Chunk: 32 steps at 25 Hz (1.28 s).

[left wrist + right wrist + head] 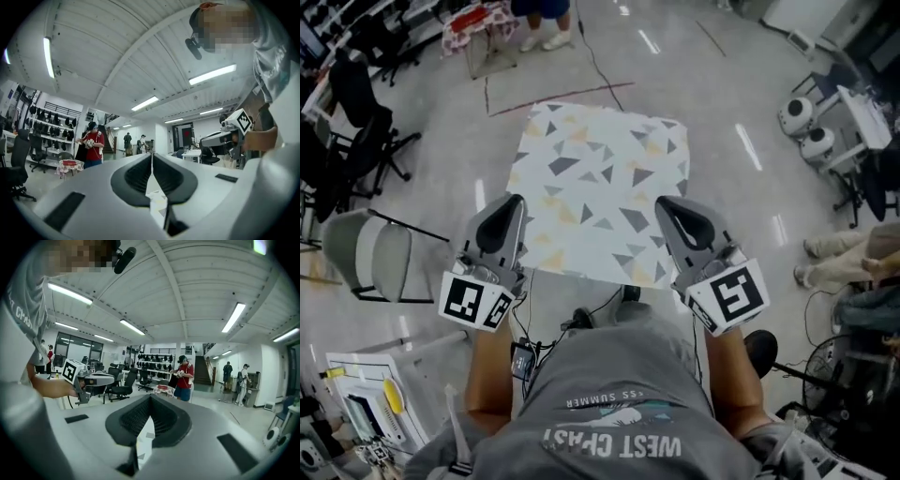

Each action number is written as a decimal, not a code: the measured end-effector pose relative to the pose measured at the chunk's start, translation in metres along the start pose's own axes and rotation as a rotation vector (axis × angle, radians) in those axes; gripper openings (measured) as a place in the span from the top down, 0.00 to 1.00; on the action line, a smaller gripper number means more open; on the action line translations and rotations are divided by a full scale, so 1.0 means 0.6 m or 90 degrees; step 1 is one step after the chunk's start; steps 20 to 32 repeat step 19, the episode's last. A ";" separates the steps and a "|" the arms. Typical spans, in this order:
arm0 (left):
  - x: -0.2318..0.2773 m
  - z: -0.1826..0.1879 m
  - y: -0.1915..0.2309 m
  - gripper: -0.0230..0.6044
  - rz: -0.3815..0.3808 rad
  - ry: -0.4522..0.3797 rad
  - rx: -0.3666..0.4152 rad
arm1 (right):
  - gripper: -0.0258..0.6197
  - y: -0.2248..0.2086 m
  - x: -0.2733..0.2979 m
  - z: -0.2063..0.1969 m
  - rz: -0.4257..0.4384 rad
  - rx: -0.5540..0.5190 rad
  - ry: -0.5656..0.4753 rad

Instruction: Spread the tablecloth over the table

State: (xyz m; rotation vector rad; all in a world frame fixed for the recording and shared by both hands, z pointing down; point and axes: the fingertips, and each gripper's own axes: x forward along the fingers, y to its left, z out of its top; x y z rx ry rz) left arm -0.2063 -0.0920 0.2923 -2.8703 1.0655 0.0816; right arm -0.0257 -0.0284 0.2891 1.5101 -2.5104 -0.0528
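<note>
- A grey folding chair (366,253) stands off to the left.
- Black office chairs (358,112) crowd together just beyond it.
- A person in a red shirt (183,378) stands near a staircase (204,367).

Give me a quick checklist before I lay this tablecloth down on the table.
1. Jaws of left gripper shut on tablecloth: ok.
2. Jaws of right gripper shut on tablecloth: ok.
3. Cloth opened out, no big folds in the head view: ok.
4. Table lined up under the cloth: cannot tell, the cloth hides it.
5. Folding chair apart from the cloth: ok.
</note>
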 end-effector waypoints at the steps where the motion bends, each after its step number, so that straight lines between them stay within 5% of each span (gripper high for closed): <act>1: -0.008 0.012 -0.006 0.95 -0.007 -0.007 0.007 | 0.95 0.008 -0.008 0.014 -0.004 -0.006 -0.006; 8: -0.059 0.061 -0.040 0.95 -0.045 -0.044 0.030 | 0.95 0.057 -0.054 0.074 -0.039 -0.028 -0.061; 32: -0.115 0.072 -0.053 0.95 -0.062 -0.049 0.037 | 0.95 0.099 -0.093 0.087 -0.061 -0.035 -0.054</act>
